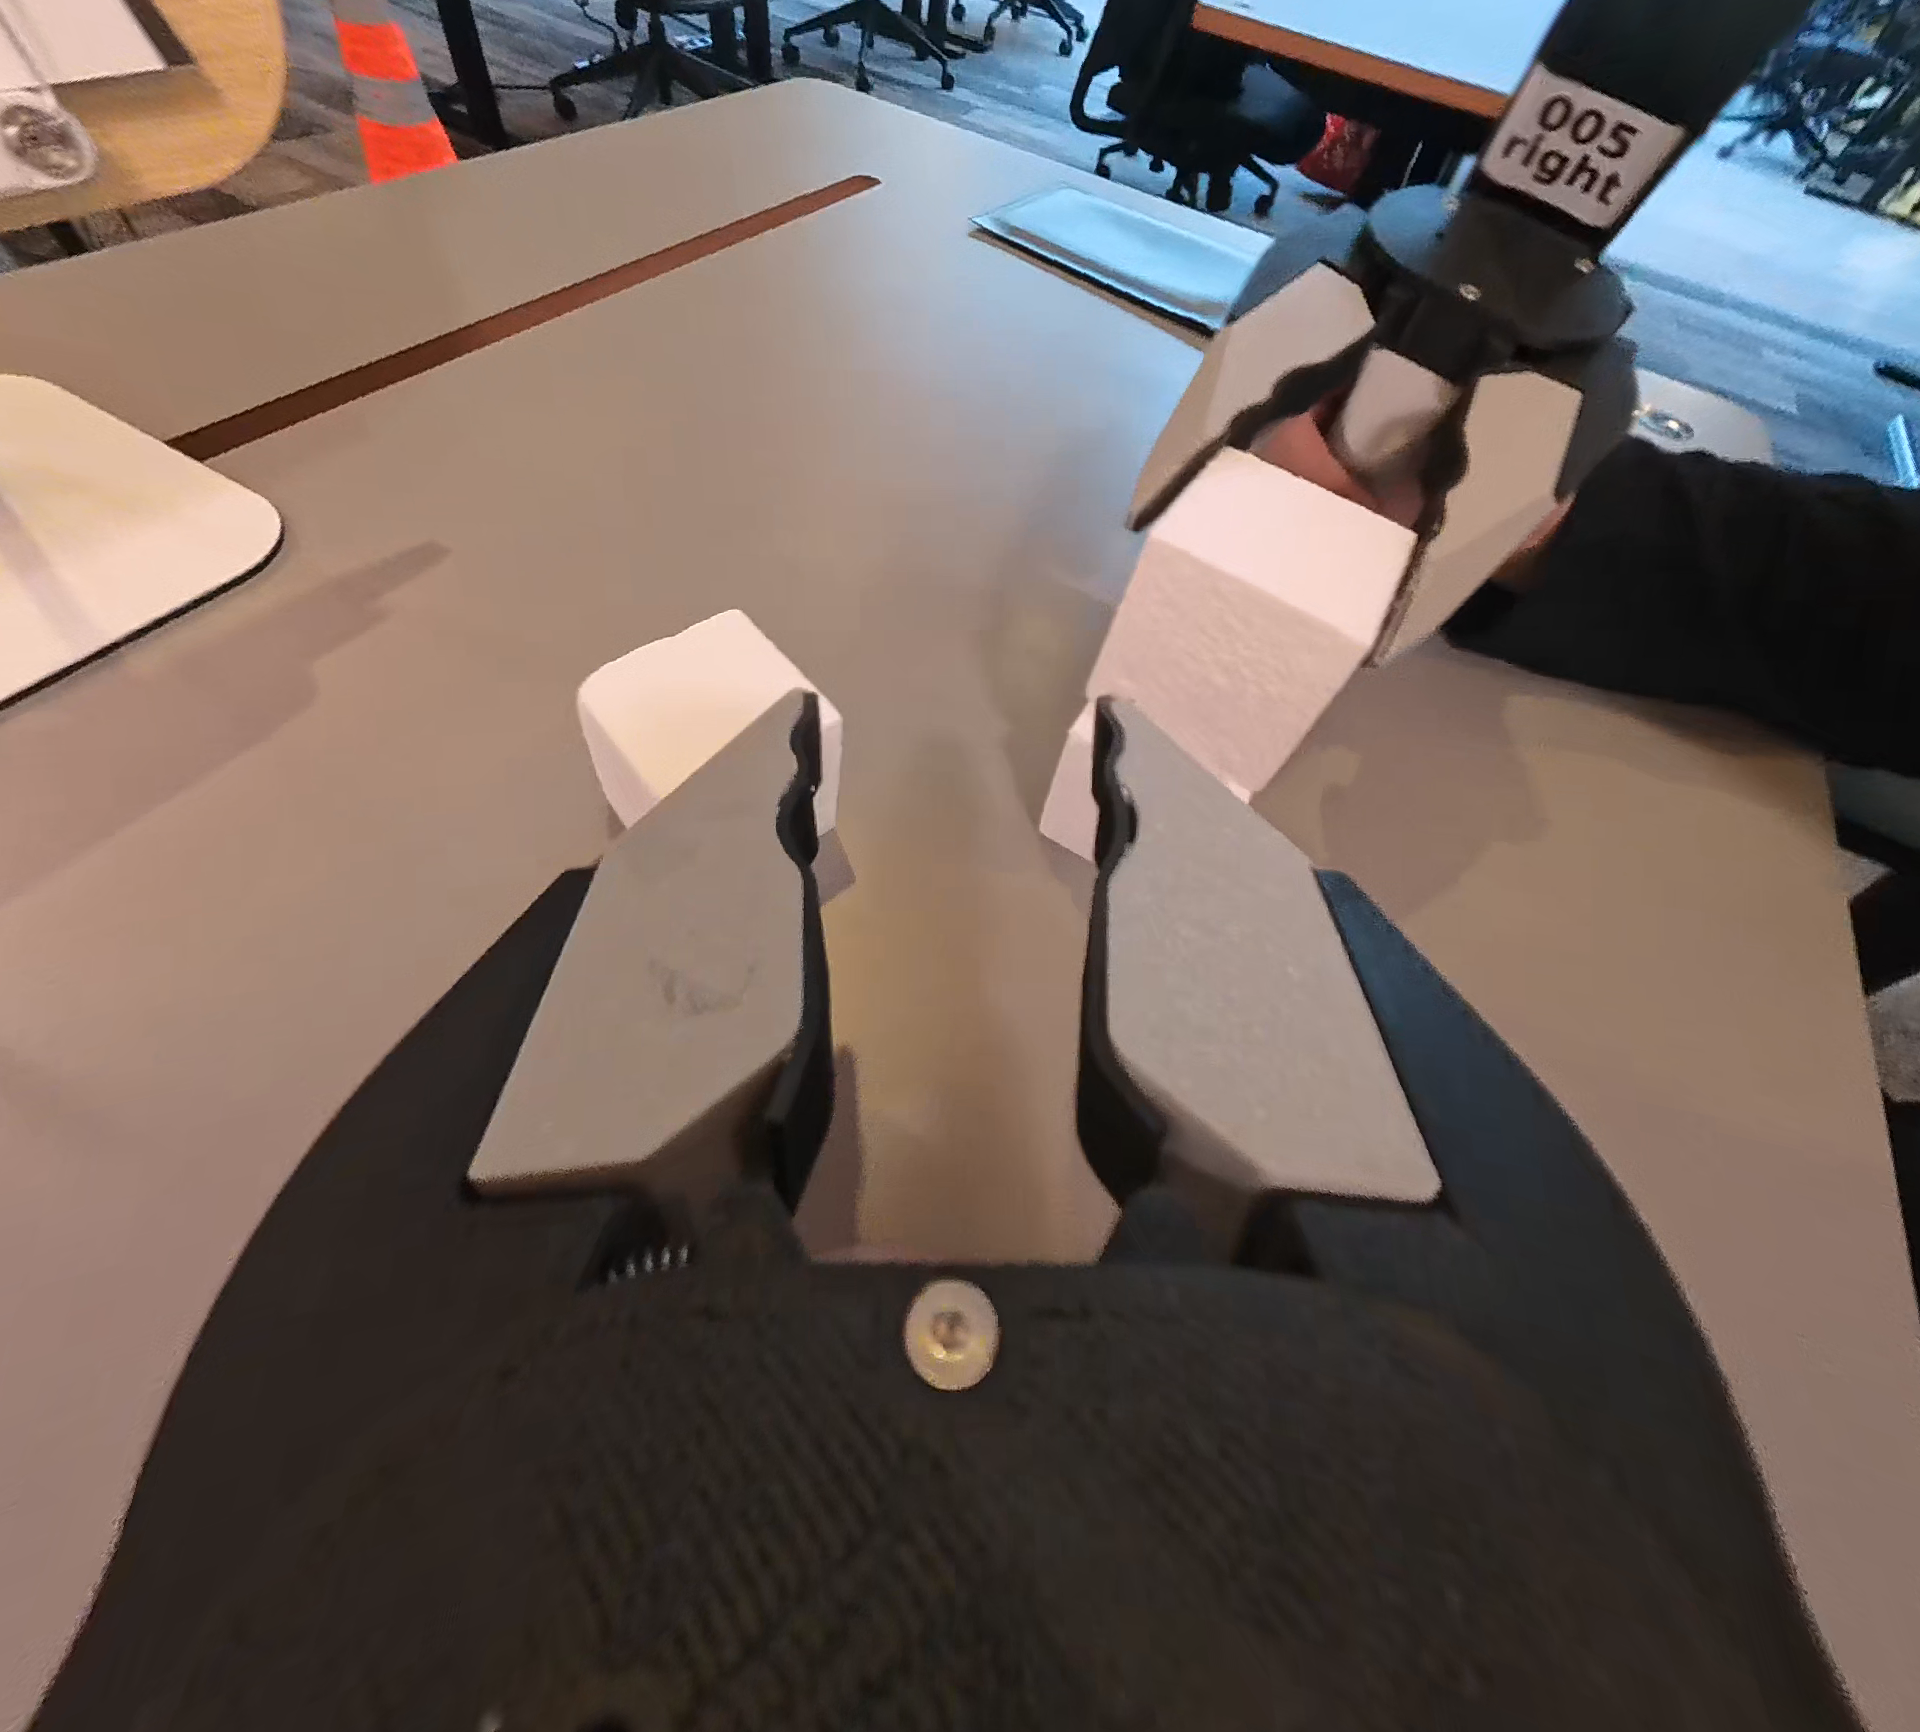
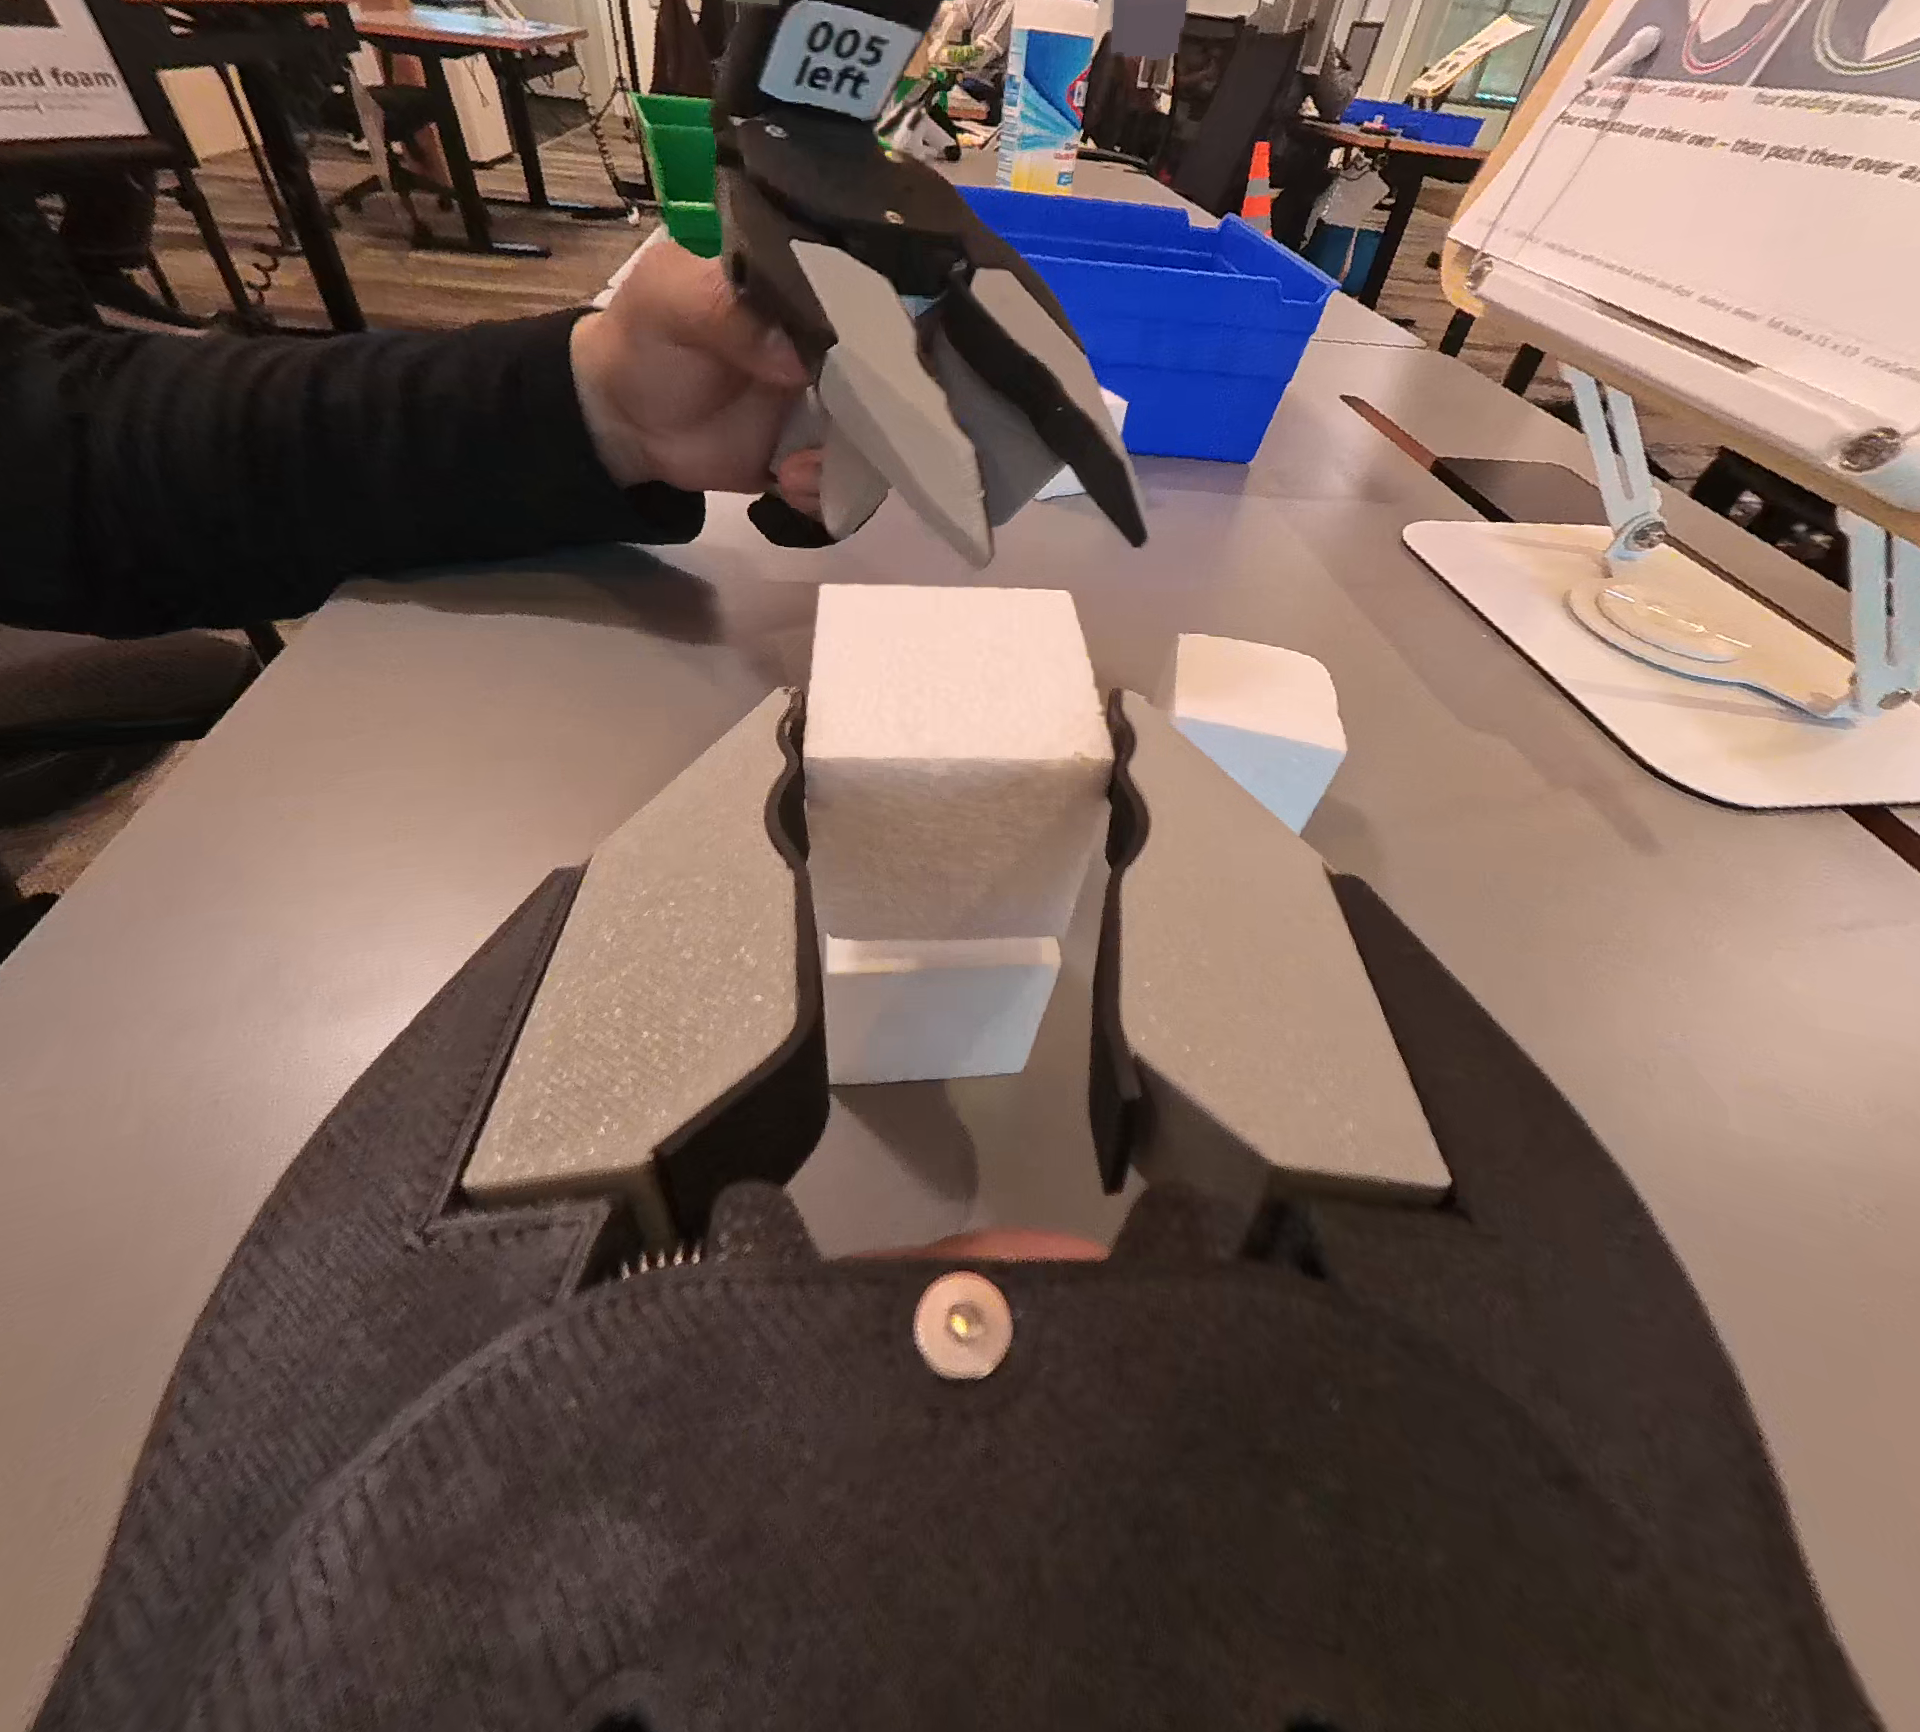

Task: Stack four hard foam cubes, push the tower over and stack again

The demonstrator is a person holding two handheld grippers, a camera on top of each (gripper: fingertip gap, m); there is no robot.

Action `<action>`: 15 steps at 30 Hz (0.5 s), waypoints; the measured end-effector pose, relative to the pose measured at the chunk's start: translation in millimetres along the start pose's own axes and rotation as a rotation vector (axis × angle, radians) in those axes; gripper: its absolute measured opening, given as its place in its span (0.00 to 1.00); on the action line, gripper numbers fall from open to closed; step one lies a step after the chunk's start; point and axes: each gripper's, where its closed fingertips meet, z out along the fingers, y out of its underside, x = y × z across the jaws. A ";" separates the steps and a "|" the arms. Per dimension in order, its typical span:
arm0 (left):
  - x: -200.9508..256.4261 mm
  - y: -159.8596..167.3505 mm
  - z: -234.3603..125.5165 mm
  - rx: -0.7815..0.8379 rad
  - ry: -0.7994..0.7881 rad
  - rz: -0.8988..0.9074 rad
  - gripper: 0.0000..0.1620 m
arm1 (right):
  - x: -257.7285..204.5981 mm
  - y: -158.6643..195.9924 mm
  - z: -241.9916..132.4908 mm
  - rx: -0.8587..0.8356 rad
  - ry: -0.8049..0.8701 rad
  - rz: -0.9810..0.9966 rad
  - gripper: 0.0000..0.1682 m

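Mid-surface, right tongs (image 2: 956, 747) are clamped on a foam cube (image 2: 951, 747) just over another cube (image 2: 935, 1007); left tongs (image 1: 951, 768) hang open, empty.

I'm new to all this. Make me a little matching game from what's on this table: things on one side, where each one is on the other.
Things:
1. held cube
2. lone cube
3. blue bin
4. left gripper

Places:
A. far side of the table
B. empty, above the cubes
C. between the right gripper fingers
D. alone on the table

Pairs: 1-C, 2-D, 3-A, 4-B
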 end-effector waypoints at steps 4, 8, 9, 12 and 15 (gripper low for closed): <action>-6.6 -0.8 -2.1 0.018 -0.001 -0.063 0.31 | -4.5 0.7 0.5 -0.016 -0.012 -0.030 0.33; -4.9 -3.8 -2.9 0.041 0.020 -0.086 0.31 | -2.6 -0.8 -1.4 -0.005 -0.007 -0.022 0.33; -4.9 -4.5 -3.2 0.044 0.019 -0.085 0.31 | -2.5 -0.8 -1.5 -0.005 -0.008 -0.021 0.32; -4.4 -4.2 -2.9 0.039 0.016 -0.077 0.31 | -3.3 1.5 -0.4 -0.016 -0.011 -0.025 0.33; -3.1 -3.2 -1.4 0.032 0.018 -0.069 0.31 | -3.6 4.0 1.2 -0.028 -0.011 -0.029 0.33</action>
